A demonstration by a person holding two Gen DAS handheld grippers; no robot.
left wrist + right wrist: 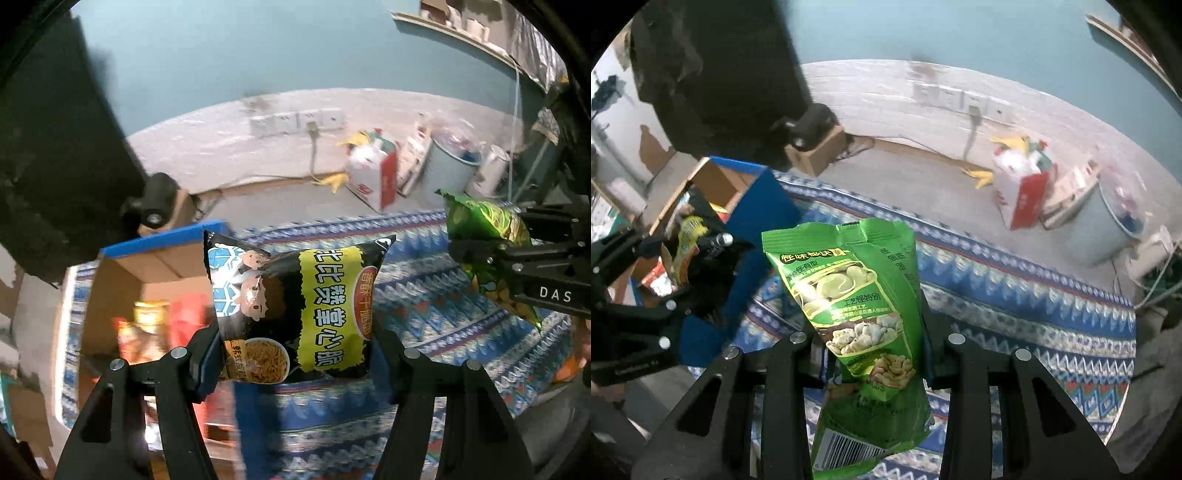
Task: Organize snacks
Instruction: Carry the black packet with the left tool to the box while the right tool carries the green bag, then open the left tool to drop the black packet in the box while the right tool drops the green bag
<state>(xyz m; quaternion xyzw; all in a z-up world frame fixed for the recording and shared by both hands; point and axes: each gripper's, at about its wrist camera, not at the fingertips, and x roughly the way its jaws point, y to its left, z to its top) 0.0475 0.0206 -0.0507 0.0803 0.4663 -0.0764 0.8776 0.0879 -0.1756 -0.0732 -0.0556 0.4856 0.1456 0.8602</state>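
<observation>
My left fingers (295, 354) are clamped on the black noodle snack bag (295, 310) above the patterned rug (424, 306), beside the cardboard box (147, 266), my right fingers (871, 354) clamped on the green nut pouch (857, 314).

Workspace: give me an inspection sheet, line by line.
Surface: patterned blue rug.
Job's things: black noodle snack bag and green bean snack bag, both held above the rug; cardboard box with snacks inside.
Clutter: red-and-white bag, pale bucket by the wall.
Claws: left claw shut on the black bag; right claw shut on the green bag.
Cables: cord plugged into wall sockets.
Surroundings: teal wall, shelf.
</observation>
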